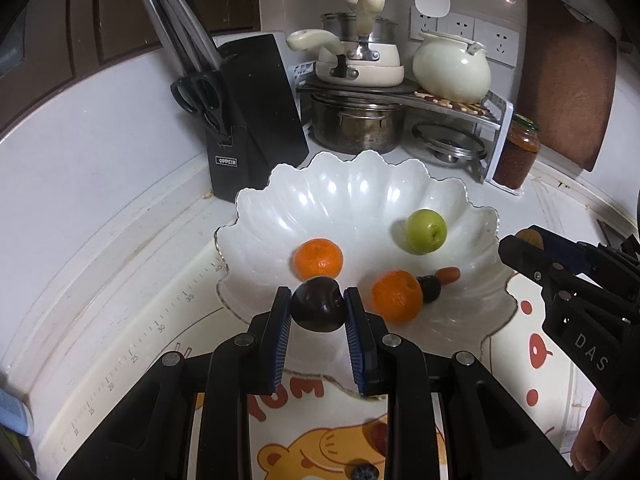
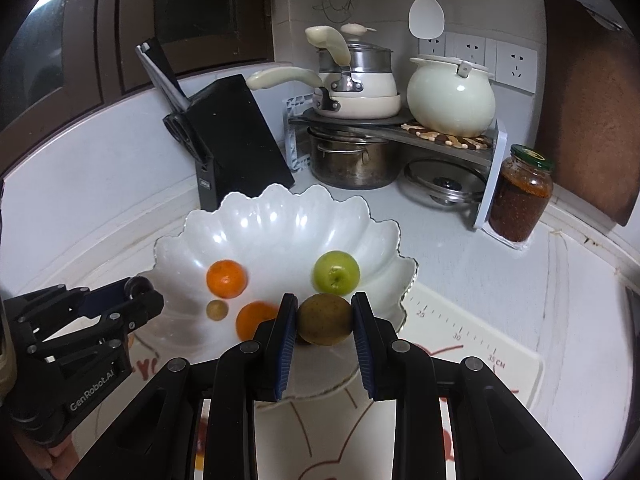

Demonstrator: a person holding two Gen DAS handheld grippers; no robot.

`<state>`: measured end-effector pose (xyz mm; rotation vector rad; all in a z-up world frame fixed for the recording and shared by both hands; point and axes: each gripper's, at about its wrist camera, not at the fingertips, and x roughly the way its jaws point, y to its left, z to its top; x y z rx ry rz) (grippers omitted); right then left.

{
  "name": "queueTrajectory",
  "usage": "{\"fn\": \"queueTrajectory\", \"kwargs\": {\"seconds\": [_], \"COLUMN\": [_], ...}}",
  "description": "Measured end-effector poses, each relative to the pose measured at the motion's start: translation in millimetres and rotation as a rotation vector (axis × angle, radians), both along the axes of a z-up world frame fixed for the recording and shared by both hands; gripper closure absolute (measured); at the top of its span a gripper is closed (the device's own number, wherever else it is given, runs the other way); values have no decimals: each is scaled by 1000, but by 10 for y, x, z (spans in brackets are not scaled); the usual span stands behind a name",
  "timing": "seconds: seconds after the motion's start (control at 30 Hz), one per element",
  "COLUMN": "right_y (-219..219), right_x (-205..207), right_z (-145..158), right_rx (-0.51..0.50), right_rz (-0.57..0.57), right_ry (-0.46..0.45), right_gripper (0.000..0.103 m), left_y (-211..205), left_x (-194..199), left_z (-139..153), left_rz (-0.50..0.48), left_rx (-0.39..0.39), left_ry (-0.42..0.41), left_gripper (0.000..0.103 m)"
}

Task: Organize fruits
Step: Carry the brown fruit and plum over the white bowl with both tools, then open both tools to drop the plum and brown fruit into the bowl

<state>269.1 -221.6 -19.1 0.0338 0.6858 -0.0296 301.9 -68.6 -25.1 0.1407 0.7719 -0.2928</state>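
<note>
A dark plum (image 1: 317, 309) is gripped between the blue pads of the left gripper (image 1: 317, 312), above the near rim of the white scalloped bowl (image 1: 352, 184). A brownish-green round fruit (image 2: 325, 320) is clamped in the same way by the right gripper (image 2: 325, 322), also over the near edge of the bowl. Inside the bowl two oranges (image 1: 319, 258), a green apple (image 1: 425, 231) and some smaller fruits are seen. The bowl is placed on a printed mat (image 2: 472, 344), in front of a black knife block (image 1: 256, 120).
</note>
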Motion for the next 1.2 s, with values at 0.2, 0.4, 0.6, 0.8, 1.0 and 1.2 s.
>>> {"fn": "queueTrajectory", "kwargs": {"seconds": [0.2,0.4,0.6,0.8,1.0,1.2], "right_y": [-33,-39,-40,-32,-51,-35], "right_x": [165,266,301,289,219,167], "right_z": [-93,-164,-191,-190,-108,-25], "right_rx": [-9,-6,2,-11,-35,-36], "right_rz": [-11,0,12,11,-40,-45], "right_ry": [25,48,57,55,9,-11], "right_gripper": [74,74,73,58,28,23], "left_y": [-26,-50,-70,-58,-23,15], "left_x": [127,200,193,176,133,64], "left_z": [-94,-169,-194,-183,-157,-92], "left_rz": [-2,-7,-14,-6,18,40], "left_rx": [-1,-4,4,5,12,3], "left_ry": [22,46,52,47,34,18], "left_gripper": [76,76,70,59,44,35]}}
